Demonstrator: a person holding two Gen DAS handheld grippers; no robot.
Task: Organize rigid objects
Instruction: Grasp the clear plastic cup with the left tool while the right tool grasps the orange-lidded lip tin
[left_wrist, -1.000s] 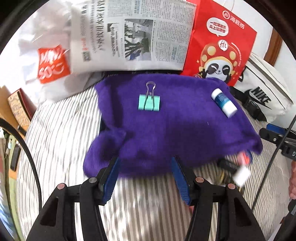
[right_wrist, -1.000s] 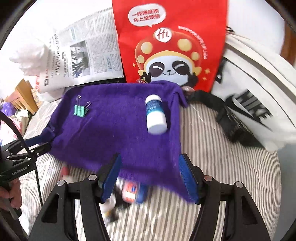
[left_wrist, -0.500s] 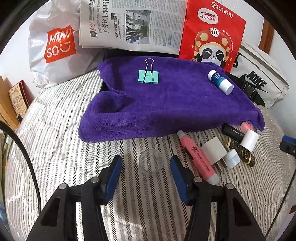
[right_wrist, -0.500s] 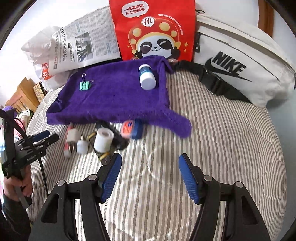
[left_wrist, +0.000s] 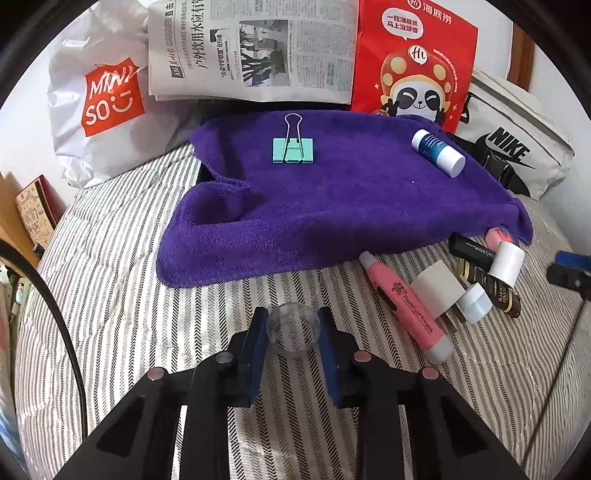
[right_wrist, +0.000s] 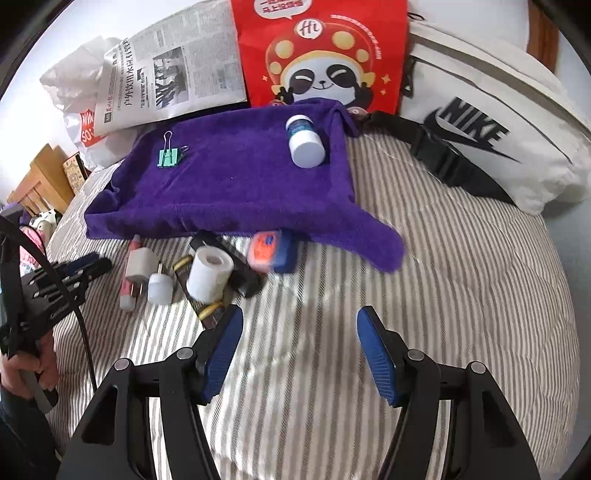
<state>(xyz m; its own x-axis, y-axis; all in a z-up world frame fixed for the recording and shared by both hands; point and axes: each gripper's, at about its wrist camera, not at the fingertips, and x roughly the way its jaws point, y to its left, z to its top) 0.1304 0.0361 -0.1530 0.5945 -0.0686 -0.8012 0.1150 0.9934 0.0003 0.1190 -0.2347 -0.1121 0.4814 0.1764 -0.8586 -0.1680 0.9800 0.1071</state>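
Note:
A purple towel (left_wrist: 332, 199) lies on a striped bed and carries a teal binder clip (left_wrist: 293, 149) and a blue-and-white bottle (left_wrist: 437, 152). My left gripper (left_wrist: 293, 328) is shut on a small clear round cup (left_wrist: 293, 328) just in front of the towel's near edge. To its right lie a pink tube (left_wrist: 406, 306), a white plug (left_wrist: 437, 291), a white cap (left_wrist: 476, 299) and dark tubes (left_wrist: 491, 288). My right gripper (right_wrist: 299, 354) is open and empty over bare bedding, near the same pile (right_wrist: 207, 273) and an orange-and-blue jar (right_wrist: 273, 251).
Behind the towel stand a red panda bag (left_wrist: 413, 62), a newspaper (left_wrist: 251, 51) and a white Miniso bag (left_wrist: 99, 107). A white Nike pouch (right_wrist: 491, 133) lies at the right. Wooden furniture (right_wrist: 40, 181) is beyond the bed's left edge.
My left gripper has pulled back from the towel and closed on the clear cup. My right gripper has drawn back from the towel and moved closer to the pile, staying open.

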